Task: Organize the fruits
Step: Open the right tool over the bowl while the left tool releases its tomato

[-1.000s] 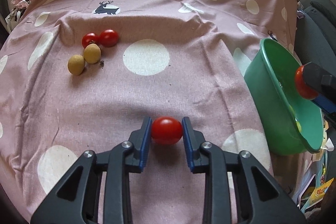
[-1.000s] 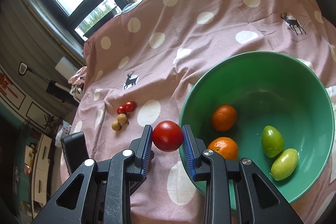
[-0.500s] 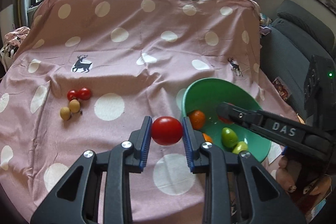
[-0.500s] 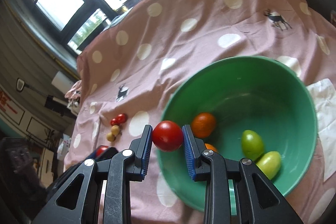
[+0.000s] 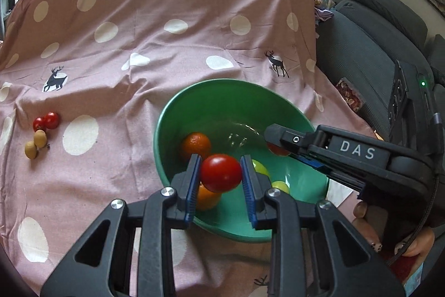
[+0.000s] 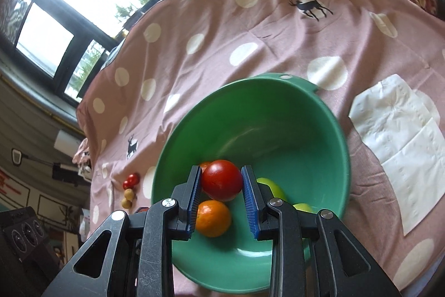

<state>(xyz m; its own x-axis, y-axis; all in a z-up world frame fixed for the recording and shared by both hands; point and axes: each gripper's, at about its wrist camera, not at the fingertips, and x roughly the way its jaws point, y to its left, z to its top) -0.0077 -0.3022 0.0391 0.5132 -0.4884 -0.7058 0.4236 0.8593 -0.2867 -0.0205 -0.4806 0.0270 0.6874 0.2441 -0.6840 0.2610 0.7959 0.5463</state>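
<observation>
My left gripper (image 5: 221,173) is shut on a red tomato (image 5: 221,172) and hangs over the near side of the green bowl (image 5: 222,93). My right gripper (image 6: 221,180) is shut on a second red tomato (image 6: 221,180) above the same bowl (image 6: 267,113); in the left wrist view its tip with that tomato (image 5: 276,149) reaches in from the right. Two oranges (image 5: 195,144) and two green fruits (image 6: 271,187) lie in the bowl. Left of the bowl, two small red tomatoes (image 5: 46,121) and two tan fruits (image 5: 35,143) rest on the cloth.
A pink polka-dot cloth (image 5: 172,46) with deer prints covers the table. A white paper napkin (image 6: 400,141) lies right of the bowl. A grey sofa (image 5: 378,46) stands at the right, windows behind. A hand (image 5: 367,224) holds the right gripper.
Both grippers have carried their tomatoes from beside the bowl to over it. The left one rose and swung right; the right one moved in over the bowl and rolled.
</observation>
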